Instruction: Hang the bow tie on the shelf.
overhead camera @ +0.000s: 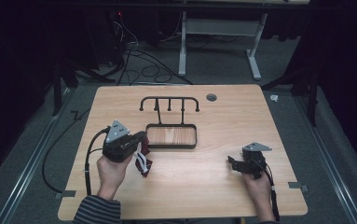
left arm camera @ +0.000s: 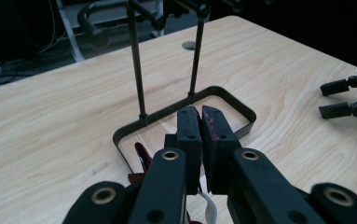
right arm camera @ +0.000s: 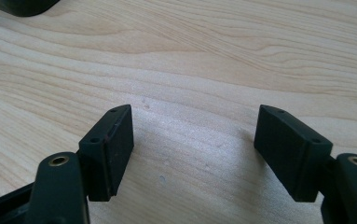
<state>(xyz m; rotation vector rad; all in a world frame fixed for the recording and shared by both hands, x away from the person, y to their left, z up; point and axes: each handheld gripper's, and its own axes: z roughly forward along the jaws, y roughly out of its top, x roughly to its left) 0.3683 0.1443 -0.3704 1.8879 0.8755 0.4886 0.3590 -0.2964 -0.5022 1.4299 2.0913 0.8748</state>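
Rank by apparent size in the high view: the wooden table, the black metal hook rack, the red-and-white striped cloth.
1. Light wooden table, largest.
2. Black metal hook rack with tray base.
3. Red-and-white striped cloth, smallest, partly hidden by the left claw.

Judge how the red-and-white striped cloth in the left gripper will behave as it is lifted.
The cloth is probably floppy: it droops in folds below the left gripper. It looks light and thin, pinched between nearly shut fingers. It may swing or snag on the rack.
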